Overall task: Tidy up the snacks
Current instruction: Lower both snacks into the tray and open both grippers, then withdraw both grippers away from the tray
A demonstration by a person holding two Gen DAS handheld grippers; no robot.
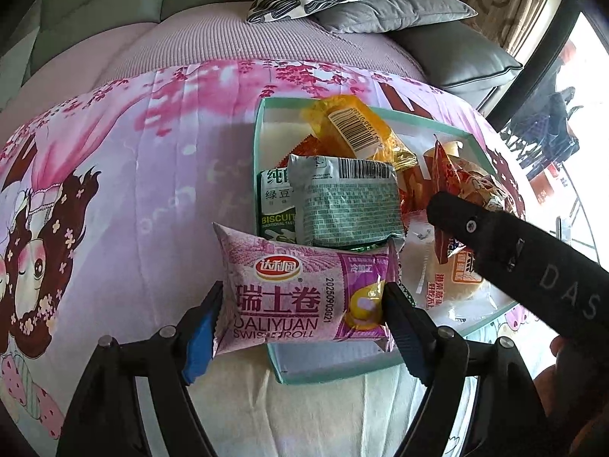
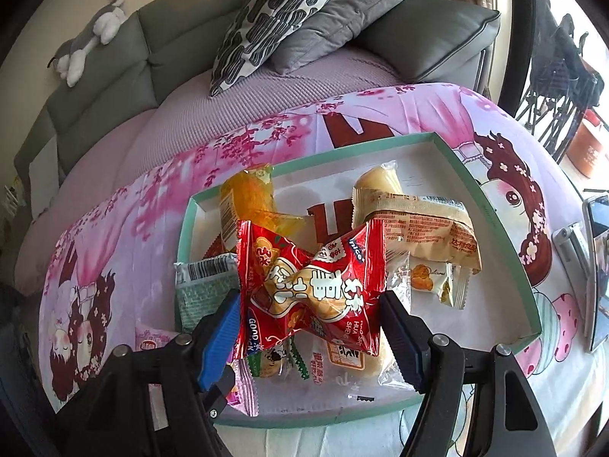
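My left gripper is shut on a pink Swiss roll packet and holds it over the near left corner of the green-rimmed box. My right gripper is shut on a crumpled red snack bag above the box; its arm shows in the left wrist view. In the box lie a yellow packet, a grey-green biscuit packet, a beige bread packet and several small snacks.
The box sits on a pink cartoon-print blanket over a sofa. Patterned and grey cushions lie behind it. A phone on a stand is at the far right. A plush toy sits on the sofa back.
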